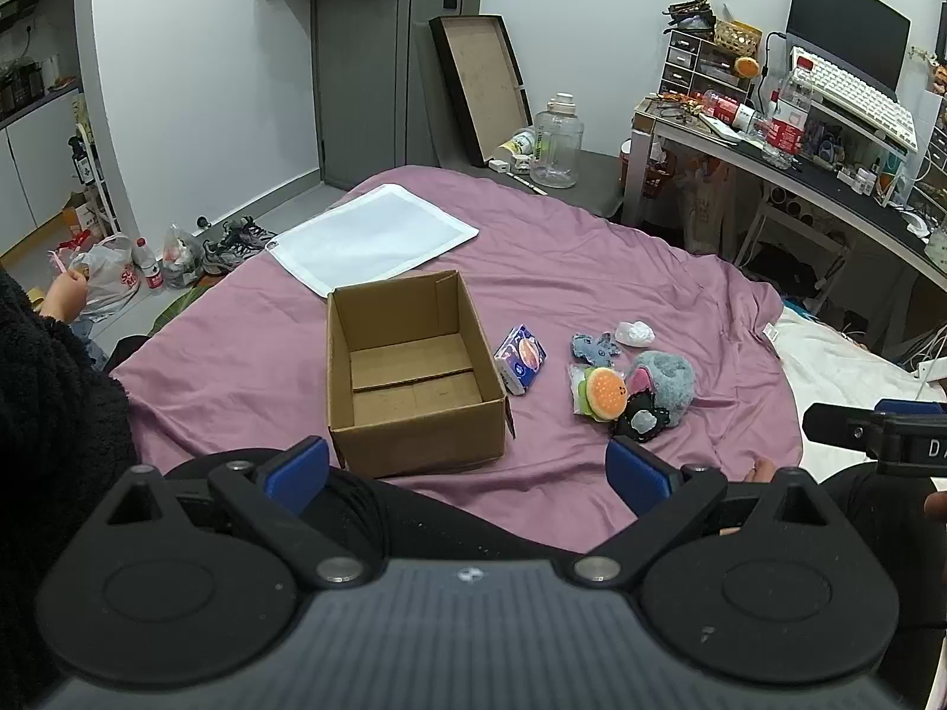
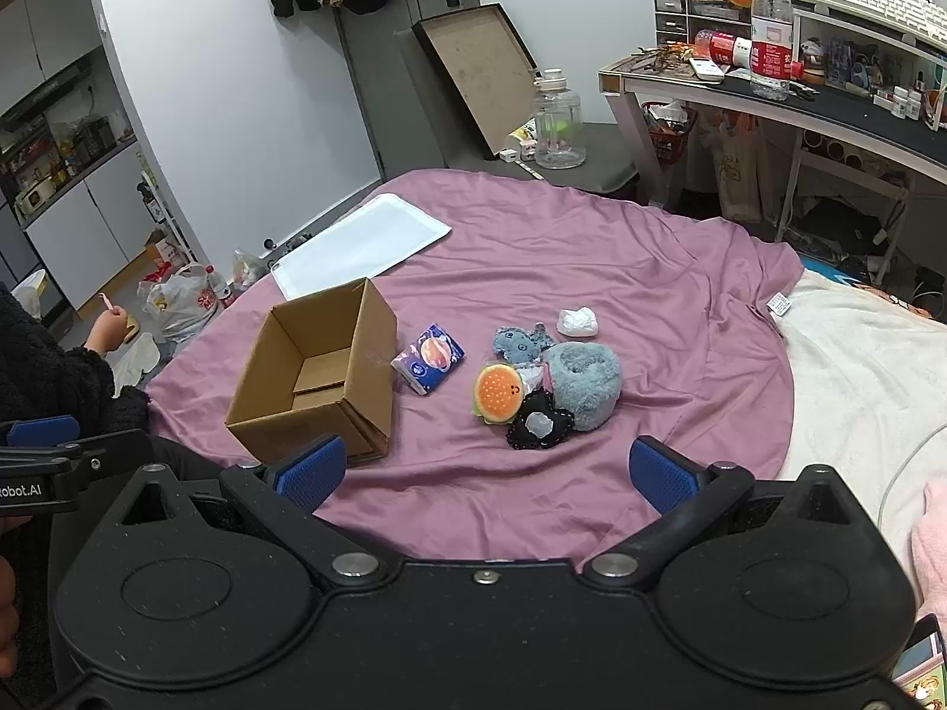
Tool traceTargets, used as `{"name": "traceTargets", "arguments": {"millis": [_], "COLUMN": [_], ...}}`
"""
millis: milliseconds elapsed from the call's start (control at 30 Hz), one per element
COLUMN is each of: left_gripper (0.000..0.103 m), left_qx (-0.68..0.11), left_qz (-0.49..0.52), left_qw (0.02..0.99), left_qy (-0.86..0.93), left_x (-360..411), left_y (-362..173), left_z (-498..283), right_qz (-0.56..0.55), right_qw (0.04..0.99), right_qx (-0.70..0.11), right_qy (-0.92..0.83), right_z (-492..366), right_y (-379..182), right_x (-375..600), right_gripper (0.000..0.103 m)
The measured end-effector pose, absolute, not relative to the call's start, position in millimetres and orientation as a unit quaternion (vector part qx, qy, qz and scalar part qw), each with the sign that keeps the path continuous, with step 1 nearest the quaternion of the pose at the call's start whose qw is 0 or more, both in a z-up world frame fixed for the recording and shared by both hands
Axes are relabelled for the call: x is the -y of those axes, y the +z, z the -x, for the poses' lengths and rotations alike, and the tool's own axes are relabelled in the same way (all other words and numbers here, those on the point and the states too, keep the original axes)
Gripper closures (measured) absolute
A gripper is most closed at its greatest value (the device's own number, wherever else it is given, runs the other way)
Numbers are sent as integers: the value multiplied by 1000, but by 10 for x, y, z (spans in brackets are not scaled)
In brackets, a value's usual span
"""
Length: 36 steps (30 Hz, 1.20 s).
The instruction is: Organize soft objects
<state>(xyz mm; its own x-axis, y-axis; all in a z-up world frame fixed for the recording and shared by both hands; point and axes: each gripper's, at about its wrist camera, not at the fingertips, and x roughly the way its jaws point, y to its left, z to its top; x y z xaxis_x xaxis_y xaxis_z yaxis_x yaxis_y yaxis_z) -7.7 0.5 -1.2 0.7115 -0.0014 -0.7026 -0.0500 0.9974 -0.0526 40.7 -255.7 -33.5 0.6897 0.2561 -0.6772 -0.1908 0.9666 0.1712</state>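
We're holding both grippers low over the near edge of the bed, pointing across the purple sheet (image 1: pixel 592 272). The left gripper (image 1: pixel 467 470) is spread wide with nothing between its blue pads (image 1: pixel 296 467), and it's sitting right in front of the cardboard box (image 1: pixel 408 367). The right gripper (image 2: pixel 488 470) is also gaping wide and empty, aimed more at the pile of soft stuff.

The box is sitting open-topped and looking empty near the middle of the sheet. Just beside its right wall a small blue tissue pack (image 2: pixel 429 358) is lying flat. Further right the soft things are bunching together: an orange burger plush (image 2: pixel 497 393), a black frilly heart-shaped piece (image 2: pixel 538 426) touching it, a fluffy grey-blue plush (image 2: pixel 583 376) pressing against both, a little grey-blue flat plush (image 2: pixel 518 343) behind the burger, and a white crumpled lump (image 2: pixel 577 321) at the back, apart from the rest.

Nothing's blocking either gripper's path to the pile or the box. A white flat sheet (image 1: pixel 373 236) is lying toward the far left corner of the bed.

The left view is catching the tip of the right gripper poking in at the right edge; the right view is catching the left one at its left edge. Only the right view is showing the cream blanket (image 2: pixel 870 390) along the bed's right side. A hand (image 1: pixel 65 290) in a black fuzzy sleeve is showing off the left edge.
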Motion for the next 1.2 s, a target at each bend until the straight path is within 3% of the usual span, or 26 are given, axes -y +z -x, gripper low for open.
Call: {"name": "traceTargets", "arguments": {"millis": [1200], "left_gripper": [4], "left_qx": [-399], "left_qz": [34], "left_qw": [916], "left_qy": [12], "left_x": [39], "left_y": [-240], "left_z": [-137], "right_qz": [-59], "right_qw": [911], "right_qx": [-384], "right_qy": [137], "right_z": [-505], "right_y": [-527], "right_x": [2634], "right_gripper": [0]}}
